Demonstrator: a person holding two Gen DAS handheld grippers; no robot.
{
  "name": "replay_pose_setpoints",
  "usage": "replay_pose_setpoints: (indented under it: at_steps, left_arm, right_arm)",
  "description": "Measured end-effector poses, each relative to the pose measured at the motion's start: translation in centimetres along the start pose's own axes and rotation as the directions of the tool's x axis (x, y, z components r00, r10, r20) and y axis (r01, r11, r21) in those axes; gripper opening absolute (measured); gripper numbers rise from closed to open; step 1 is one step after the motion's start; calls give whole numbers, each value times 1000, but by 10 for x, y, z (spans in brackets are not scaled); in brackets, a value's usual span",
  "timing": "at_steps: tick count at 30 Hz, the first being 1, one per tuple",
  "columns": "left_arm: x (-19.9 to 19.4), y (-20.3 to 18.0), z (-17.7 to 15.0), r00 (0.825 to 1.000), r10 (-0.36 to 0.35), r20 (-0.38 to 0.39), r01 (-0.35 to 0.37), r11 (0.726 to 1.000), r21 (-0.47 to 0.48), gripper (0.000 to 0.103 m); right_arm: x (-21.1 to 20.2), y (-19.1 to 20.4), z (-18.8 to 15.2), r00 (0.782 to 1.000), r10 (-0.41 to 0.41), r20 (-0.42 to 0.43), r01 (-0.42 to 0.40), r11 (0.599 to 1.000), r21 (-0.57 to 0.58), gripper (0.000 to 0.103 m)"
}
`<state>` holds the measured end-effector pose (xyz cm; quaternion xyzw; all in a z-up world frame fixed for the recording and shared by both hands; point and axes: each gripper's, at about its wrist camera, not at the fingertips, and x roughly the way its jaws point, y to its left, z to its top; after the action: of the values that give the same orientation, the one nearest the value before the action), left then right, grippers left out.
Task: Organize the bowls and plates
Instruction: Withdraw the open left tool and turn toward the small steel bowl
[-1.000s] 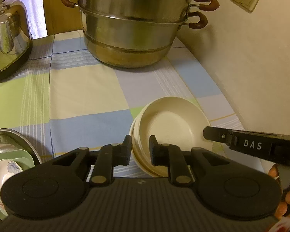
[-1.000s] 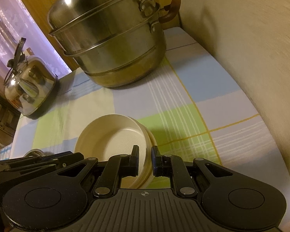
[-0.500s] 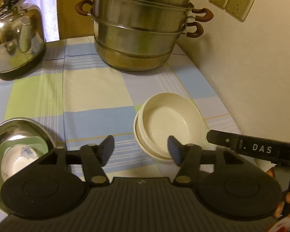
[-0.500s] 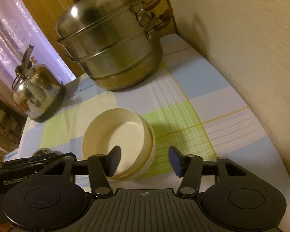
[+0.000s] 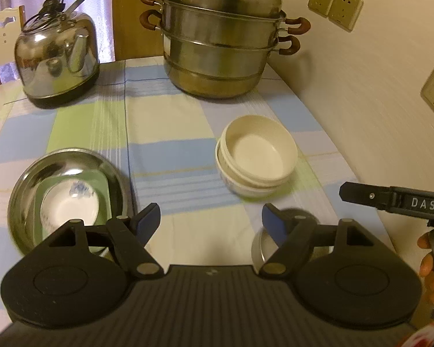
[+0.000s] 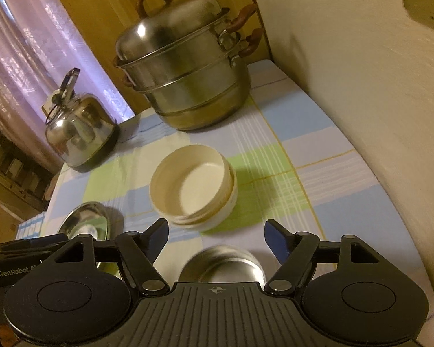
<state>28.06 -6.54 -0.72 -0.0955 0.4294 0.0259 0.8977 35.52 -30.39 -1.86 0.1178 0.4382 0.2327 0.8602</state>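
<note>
We hold both grippers above the tabletop (image 5: 170, 121). The left gripper (image 5: 210, 222) has its fingers (image 5: 147, 221) wide apart, having just been opening, with nothing between them — the stack of cream bowls (image 5: 256, 156) sits beyond and slightly right of them, untouched. The right gripper (image 6: 216, 235) likewise has just spread its fingers (image 6: 277, 238) and holds nothing; the same stack (image 6: 192, 188) lies ahead of them. A small steel bowl (image 6: 221, 266) sits just below the right fingers. Left of the left fingers, a steel basin (image 5: 66, 193) holds a green dish and a white bowl.
</note>
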Motion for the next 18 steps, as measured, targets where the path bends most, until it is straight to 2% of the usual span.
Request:
replay_pose_setpoints:
  at_steps: [7, 18]
  left_arm:
    - [-24, 4, -27, 1000, 4, -4, -4, 999, -34, 76]
    - [-58, 11, -78, 998, 58, -26, -60, 994, -91, 76]
  right_arm:
    - [-24, 4, -24, 1000, 21, -20, -22, 999, -31, 74]
    - [-48, 8, -63, 997, 44, -58, -50, 994, -92, 74]
